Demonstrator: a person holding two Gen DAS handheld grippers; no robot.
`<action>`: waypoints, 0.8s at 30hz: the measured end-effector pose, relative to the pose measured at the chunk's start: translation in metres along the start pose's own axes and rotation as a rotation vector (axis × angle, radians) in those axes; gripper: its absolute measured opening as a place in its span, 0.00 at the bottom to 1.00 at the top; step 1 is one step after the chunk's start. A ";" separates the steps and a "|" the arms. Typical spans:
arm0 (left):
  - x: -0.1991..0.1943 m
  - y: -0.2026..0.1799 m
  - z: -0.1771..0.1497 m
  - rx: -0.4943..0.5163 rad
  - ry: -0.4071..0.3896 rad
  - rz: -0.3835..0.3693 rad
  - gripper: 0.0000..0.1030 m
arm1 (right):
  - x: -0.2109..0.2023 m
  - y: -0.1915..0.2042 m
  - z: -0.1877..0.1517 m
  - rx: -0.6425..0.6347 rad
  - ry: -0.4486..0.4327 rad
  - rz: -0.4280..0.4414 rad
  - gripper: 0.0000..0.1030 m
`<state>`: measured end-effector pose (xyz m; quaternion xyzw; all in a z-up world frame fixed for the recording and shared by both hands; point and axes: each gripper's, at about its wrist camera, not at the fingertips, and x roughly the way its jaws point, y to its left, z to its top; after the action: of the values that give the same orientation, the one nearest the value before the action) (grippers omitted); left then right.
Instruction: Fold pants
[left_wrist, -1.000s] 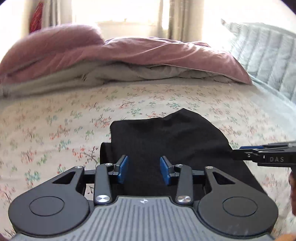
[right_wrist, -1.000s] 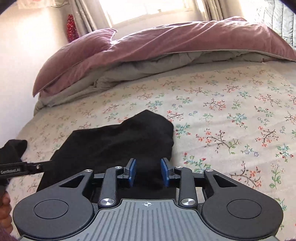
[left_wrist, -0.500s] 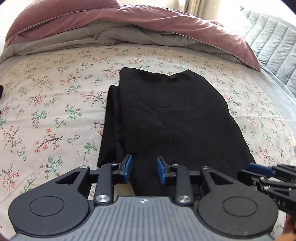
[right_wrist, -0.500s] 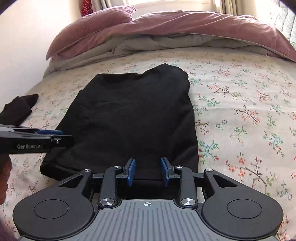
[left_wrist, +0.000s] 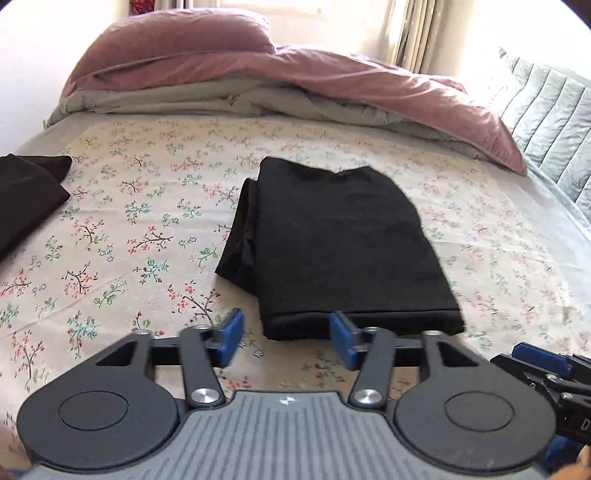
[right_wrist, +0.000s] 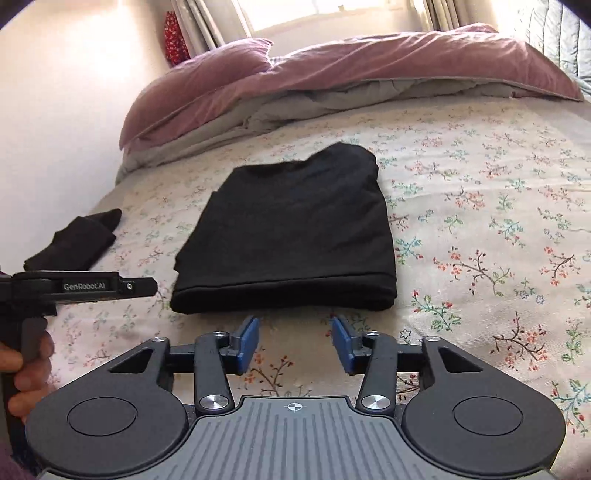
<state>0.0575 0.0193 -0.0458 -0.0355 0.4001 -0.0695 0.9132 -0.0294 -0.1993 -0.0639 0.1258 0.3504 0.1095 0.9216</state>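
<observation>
The black pants (left_wrist: 332, 243) (right_wrist: 291, 229) lie folded into a flat rectangle on the flowered bed sheet (left_wrist: 140, 229). My left gripper (left_wrist: 286, 341) hovers just short of the fold's near left corner, its jaws opening with nothing between them. My right gripper (right_wrist: 295, 345) sits a little back from the near edge of the pants, jaws also opening and empty. The right gripper (left_wrist: 543, 373) shows at the lower right of the left wrist view. In the right wrist view the left gripper (right_wrist: 83, 288) comes in from the left, held by a hand (right_wrist: 26, 373).
Another dark folded garment (left_wrist: 26, 195) (right_wrist: 75, 240) lies at the left side of the bed. A mauve duvet and pillow (left_wrist: 258, 70) (right_wrist: 332, 66) are piled at the far end. A quilted headboard or cover (left_wrist: 546, 107) runs along the right.
Both grippers have pulled back off the pants towards the near edge of the bed. Their jaws have widened and no longer sit over the cloth. The pants stay folded in place.
</observation>
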 end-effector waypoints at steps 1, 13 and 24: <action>-0.008 -0.004 -0.001 -0.012 -0.012 -0.014 0.64 | -0.011 0.003 0.000 -0.006 -0.026 0.007 0.52; -0.031 -0.028 -0.027 0.081 -0.080 0.096 0.98 | -0.058 0.012 -0.018 -0.063 -0.182 0.001 0.66; 0.005 -0.017 -0.041 0.058 -0.075 0.166 0.99 | -0.030 -0.003 -0.031 -0.062 -0.176 -0.063 0.86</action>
<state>0.0290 0.0009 -0.0744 0.0216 0.3652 -0.0036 0.9307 -0.0716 -0.2056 -0.0689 0.0953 0.2683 0.0797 0.9553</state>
